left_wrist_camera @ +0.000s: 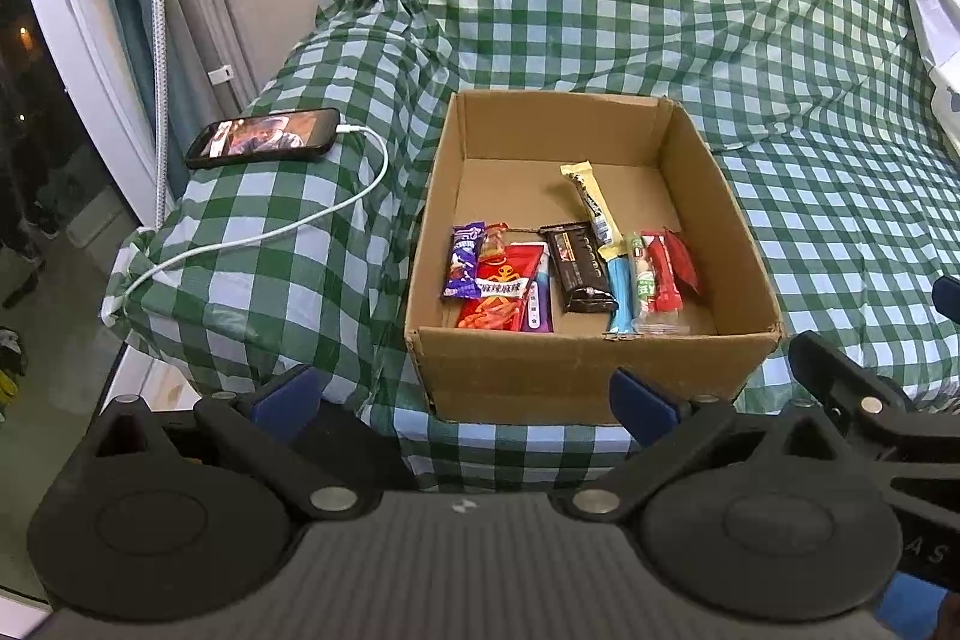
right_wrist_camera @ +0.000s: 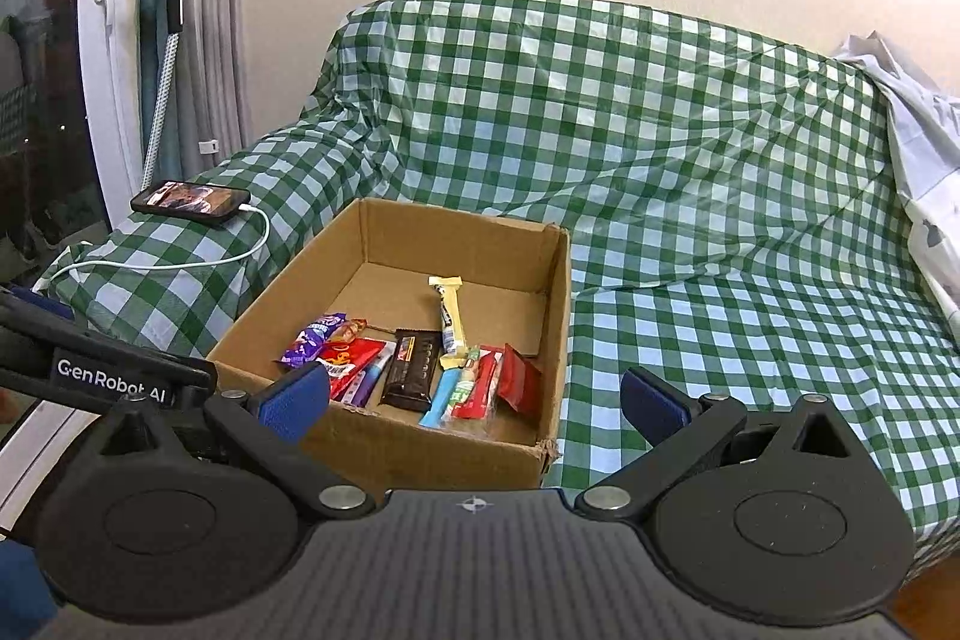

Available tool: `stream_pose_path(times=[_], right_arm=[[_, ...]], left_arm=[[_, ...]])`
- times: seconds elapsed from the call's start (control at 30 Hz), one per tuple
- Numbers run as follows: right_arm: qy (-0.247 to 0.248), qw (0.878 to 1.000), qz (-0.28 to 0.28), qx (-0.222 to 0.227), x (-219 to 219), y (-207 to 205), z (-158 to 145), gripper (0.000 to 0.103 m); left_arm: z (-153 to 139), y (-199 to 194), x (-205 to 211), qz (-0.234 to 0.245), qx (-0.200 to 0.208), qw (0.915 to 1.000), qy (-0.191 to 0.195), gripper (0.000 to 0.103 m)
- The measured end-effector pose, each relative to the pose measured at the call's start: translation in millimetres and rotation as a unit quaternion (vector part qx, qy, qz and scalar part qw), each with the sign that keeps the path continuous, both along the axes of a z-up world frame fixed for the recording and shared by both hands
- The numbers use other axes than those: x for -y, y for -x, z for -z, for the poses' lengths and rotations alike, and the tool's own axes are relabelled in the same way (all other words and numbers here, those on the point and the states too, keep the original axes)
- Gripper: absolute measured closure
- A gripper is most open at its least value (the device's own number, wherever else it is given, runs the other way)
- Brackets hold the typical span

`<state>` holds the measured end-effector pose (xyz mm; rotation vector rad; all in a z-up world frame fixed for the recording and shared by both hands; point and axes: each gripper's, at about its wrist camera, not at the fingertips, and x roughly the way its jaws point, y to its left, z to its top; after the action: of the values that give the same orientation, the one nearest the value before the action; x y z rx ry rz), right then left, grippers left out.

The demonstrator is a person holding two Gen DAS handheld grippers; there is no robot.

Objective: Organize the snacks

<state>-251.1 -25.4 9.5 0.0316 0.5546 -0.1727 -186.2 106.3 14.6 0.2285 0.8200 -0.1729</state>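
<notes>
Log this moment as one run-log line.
left tongs: open, empty | right tongs: open, empty | snacks: in cardboard box | box: on checkered sofa cover | phone: on armrest, charging

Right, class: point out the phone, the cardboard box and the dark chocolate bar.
phone (left_wrist_camera: pixel 264 137): left wrist view, screen centre.
cardboard box (left_wrist_camera: pixel 576 370): left wrist view, near wall.
dark chocolate bar (right_wrist_camera: pixel 414 367): right wrist view, wrapper middle.

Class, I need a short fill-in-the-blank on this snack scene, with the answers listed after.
1. The snacks lie inside a cardboard ____.
2. The phone is plugged into a white ____.
3. The cloth has a green and white ____ pattern.
4. Both the left gripper and right gripper are ____.

Answers: box; cable; checked; open
</notes>
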Motion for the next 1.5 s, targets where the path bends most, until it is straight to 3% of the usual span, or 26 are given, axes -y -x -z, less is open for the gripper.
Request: stream_pose_path(times=[1.5], right_arm=[[-0.002, 1.0, -0.001, -0.011, 3.9, -3.6, 6.3, 0.001]], left_arm=[[9.0, -4.2, 0.0, 0.001, -0.009, 0.9999, -0.012, 0.0]])
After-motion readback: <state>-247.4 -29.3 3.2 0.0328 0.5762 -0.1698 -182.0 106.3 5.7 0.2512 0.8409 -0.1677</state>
